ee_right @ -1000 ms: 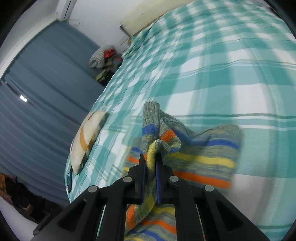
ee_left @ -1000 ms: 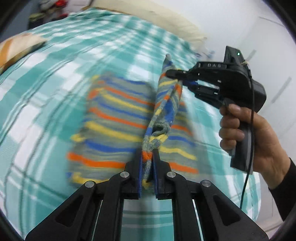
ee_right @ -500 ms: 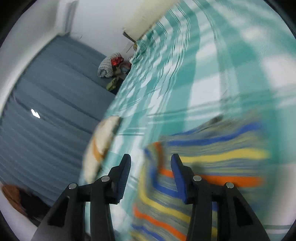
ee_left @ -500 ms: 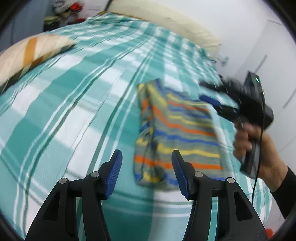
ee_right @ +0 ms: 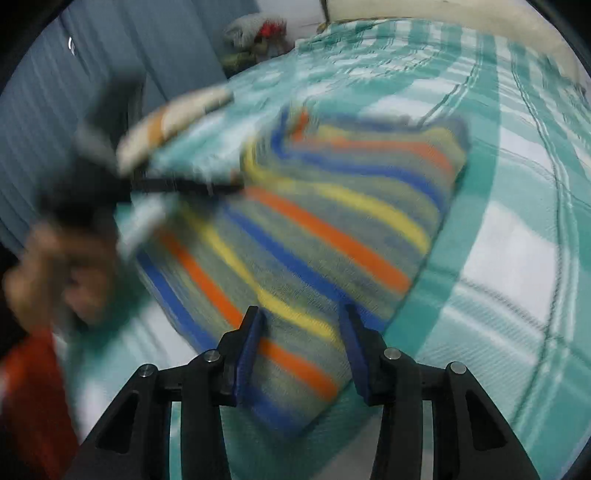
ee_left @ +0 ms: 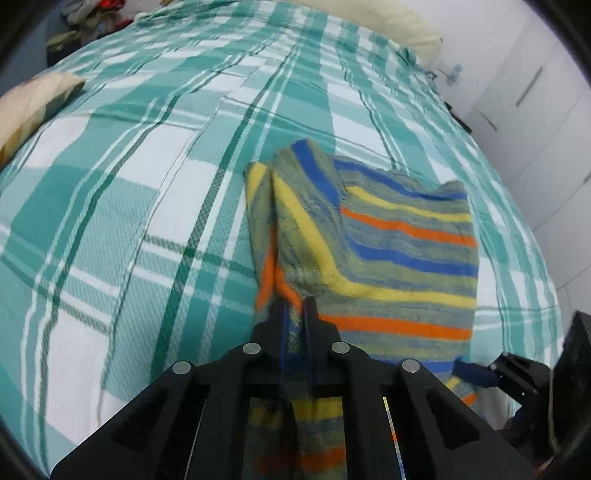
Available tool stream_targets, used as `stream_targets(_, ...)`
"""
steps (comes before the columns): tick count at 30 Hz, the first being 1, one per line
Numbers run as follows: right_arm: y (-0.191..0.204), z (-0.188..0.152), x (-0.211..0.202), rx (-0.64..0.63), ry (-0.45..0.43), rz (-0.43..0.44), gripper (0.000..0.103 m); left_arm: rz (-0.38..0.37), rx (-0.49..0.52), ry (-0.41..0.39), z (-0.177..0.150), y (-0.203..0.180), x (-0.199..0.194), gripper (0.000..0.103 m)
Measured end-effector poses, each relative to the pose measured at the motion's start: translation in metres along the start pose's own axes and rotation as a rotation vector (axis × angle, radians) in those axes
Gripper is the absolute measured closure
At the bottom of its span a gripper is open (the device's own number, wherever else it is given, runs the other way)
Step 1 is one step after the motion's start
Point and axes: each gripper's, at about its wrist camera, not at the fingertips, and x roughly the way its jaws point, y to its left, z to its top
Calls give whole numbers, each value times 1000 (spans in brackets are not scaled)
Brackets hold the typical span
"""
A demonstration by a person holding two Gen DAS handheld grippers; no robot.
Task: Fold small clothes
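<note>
A small knitted garment (ee_left: pixel 388 236) with blue, yellow and orange stripes on grey lies folded on the green and white checked bedspread (ee_left: pixel 129 192). My left gripper (ee_left: pixel 294 306) is shut on the garment's near left edge, and cloth hangs down between its fingers. In the right wrist view the garment (ee_right: pixel 332 221) is blurred by motion. My right gripper (ee_right: pixel 303 321) is open, its blue pads straddling the garment's near corner. The left gripper shows there as a dark blur (ee_right: pixel 177 184) at the garment's left edge.
A cream and orange pillow (ee_left: pixel 26 110) lies at the bed's left side, and another cream pillow (ee_left: pixel 399 22) at the head. Clothes are piled (ee_right: pixel 258 33) beyond the bed by the blue curtain (ee_right: pixel 92 74). White wardrobe doors (ee_left: pixel 535 110) stand to the right.
Both grippers let go of the garment half a second ago. Since then my left gripper has shut on its near left edge, and my right gripper, still open, has moved to its near corner.
</note>
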Motion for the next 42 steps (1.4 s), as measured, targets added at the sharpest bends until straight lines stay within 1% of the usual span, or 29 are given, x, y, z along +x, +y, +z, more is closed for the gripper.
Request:
stream_targets(1, 4, -2, -1, -18, -20, -24, 57, 4, 7, 12, 1, -1, -1, 90)
stream_targets(2, 6, -1, -3, -22, -23, -35, 56, 12, 0, 24, 1, 1, -4, 81)
stream_targets(3, 5, 1, -9, -8, -18, -29, 56, 13, -13, 26, 1, 3, -10, 79)
stream_targets(5, -5, 6, -24, 25, -19, 11, 57, 23, -10, -36, 2, 6, -31, 64)
stream_targets(6, -10, 9, -36, 38, -42, 24, 57, 19, 2, -63, 3, 4, -37, 60)
stream_targets(7, -15, 14, -49, 41, -71, 15, 57, 12, 14, -84, 7, 2, -40, 60)
stream_targets(9, -31, 35, -60, 46, -103, 4, 57, -25, 36, -79, 19, -6, -35, 60)
stream_targets(10, -35, 43, -58, 48, -107, 5, 57, -20, 52, -74, 25, -11, -30, 60)
stream_targets(12, -43, 67, -52, 57, -119, 22, 58, 29, 75, -54, 36, -14, -8, 66)
stream_targets(13, -54, 81, -39, 81, -116, 48, 59, 61, 61, -37, 40, -9, 4, 73)
stream_targets(14, -59, 87, -29, 99, -109, 52, 59, 91, 36, -14, 44, -2, 17, 74)
stream_targets(15, -66, 94, -13, 122, -89, 47, 59, 98, 0, 12, 46, 8, 29, 72)
stream_targets(17, -78, 98, 26, 165, -1, 20, 63, 56, -52, 26, 45, 22, 36, 69)
stream_targets(18, -81, 94, 40, 189, 26, -10, 65, 50, -57, 25, 46, 23, 32, 69)
stream_targets(19, -78, 94, 37, 183, -8, -31, 65, 47, -56, 18, 45, 22, 23, 68)
stream_targets(21, -70, 94, 22, 177, -32, -54, 65, 37, -37, -21, 38, 21, -1, 65)
stream_targets(23, -59, 88, -2, 161, -77, -62, 65, 4, -27, -44, 22, 19, -29, 51)
stream_targets(26, -26, 64, -43, 84, -99, -92, 65, -36, -5, -58, -10, 11, -55, 35)
stream_targets(28, -5, 43, -50, 62, -88, -87, 65, -17, 16, -29, -35, 4, -53, 34)
stream_targets(29, 4, 31, -52, 59, -79, -81, 65, 18, 35, 7, -47, 1, -44, 35)
stream_targets(30, 13, 15, -48, 62, -49, -72, 64, 50, 47, 37, -55, 1, -35, 37)
stream_targets(31, 18, 1, -37, 73, 3, -71, 64, 75, 59, 54, -64, 1, -27, 38)
stream_targets(32, 23, -14, -23, 92, 65, -92, 64, 86, 70, 37, -69, 1, -30, 38)
stream_targets(34, 34, -24, -27, 99, 46, -149, 63, 97, 54, 26, -71, -2, -46, 39)
stream_targets(36, 45, -23, -42, 108, 44, -194, 52, 56, 24, -16, -75, -5, -72, 36)
stream_targets(37, 48, -22, -51, 127, 39, -225, 44, 53, 25, -31, -76, -7, -81, 31)
stream_targets(38, 52, -21, -61, 143, 26, -263, 41, 57, 32, -46, -79, -9, -90, 29)
stream_targets(40, 60, -22, -76, 139, 16, -324, 41, 64, 48, -66, -84, -15, -105, 28)
stream_targets(42, 67, -22, -88, 129, 19, -378, 41, 62, 56, -59, -91, -20, -113, 28)
